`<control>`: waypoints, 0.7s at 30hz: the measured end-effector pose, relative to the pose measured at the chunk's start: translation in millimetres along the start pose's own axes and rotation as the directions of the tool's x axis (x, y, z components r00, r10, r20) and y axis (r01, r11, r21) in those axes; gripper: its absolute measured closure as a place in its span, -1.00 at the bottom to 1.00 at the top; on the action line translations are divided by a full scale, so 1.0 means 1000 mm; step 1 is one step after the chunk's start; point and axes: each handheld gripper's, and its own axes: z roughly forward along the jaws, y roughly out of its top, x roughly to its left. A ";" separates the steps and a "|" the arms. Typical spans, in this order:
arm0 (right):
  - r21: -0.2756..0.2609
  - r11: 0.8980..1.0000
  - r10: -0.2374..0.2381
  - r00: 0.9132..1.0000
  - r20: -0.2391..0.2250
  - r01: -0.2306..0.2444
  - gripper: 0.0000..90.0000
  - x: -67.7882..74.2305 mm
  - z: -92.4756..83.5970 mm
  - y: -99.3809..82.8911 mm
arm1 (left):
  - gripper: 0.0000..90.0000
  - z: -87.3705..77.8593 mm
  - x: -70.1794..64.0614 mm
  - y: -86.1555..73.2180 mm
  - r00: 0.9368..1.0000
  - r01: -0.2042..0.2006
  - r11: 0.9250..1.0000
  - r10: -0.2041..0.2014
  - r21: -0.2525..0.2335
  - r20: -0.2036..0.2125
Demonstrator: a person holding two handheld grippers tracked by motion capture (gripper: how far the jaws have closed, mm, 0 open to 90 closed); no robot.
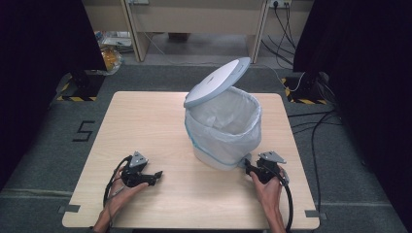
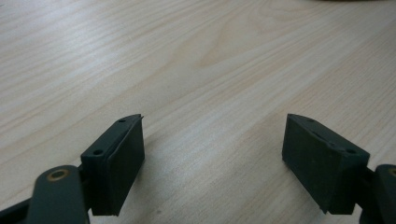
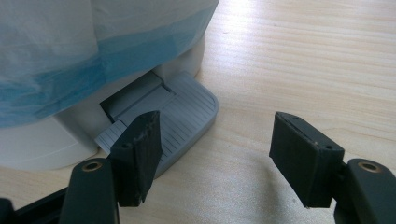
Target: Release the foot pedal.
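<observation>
Right gripper [image 3: 215,144], jaws spread and holding nothing, has one jaw resting on the ribbed grey plastic foot pedal [image 3: 187,119] of the white pedal bin [image 1: 223,127], which stands right of centre on the pale wooden bench [image 1: 145,126], its lid [image 1: 217,81] up. Left gripper [image 1: 156,175] lies open and empty, near left.

Bin [image 3: 70,56] top beyond frame edge

Pedal bin [image 1: 223,133] stands on the table [image 1: 160,121] right of centre, lid [image 1: 217,81] raised at its 12 o'clock side. Pedal [image 3: 180,116] juts at 5 o'clock, the right gripper [image 1: 248,167] upon it. Left gripper [image 1: 156,176] lies at 8 o'clock, well apart.
</observation>
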 end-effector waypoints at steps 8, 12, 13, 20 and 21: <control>-0.012 1.000 0.007 1.000 0.003 -0.007 -0.33 -0.002 -0.001 0.001 | -0.56 0.000 0.000 0.000 1.000 0.007 1.000 -0.007 0.000 -0.014; -0.018 1.000 0.001 1.000 0.006 0.000 -0.34 -0.002 -0.001 0.001 | -0.56 0.000 0.000 0.000 1.000 0.008 1.000 -0.008 -0.002 -0.014; -0.020 1.000 -0.004 1.000 0.006 0.005 -0.34 -0.002 -0.002 0.001 | -0.56 0.000 0.000 0.000 1.000 0.008 1.000 -0.008 -0.002 -0.014; -0.028 1.000 0.006 1.000 -0.001 -0.006 -0.37 -0.003 -0.002 0.002 | -0.56 0.000 0.000 0.000 1.000 0.009 1.000 -0.009 -0.003 -0.014; -0.032 0.999 0.005 1.000 0.000 -0.005 -0.37 -0.003 -0.003 0.002 | -0.56 0.000 0.000 0.000 1.000 0.008 1.000 -0.008 -0.002 -0.014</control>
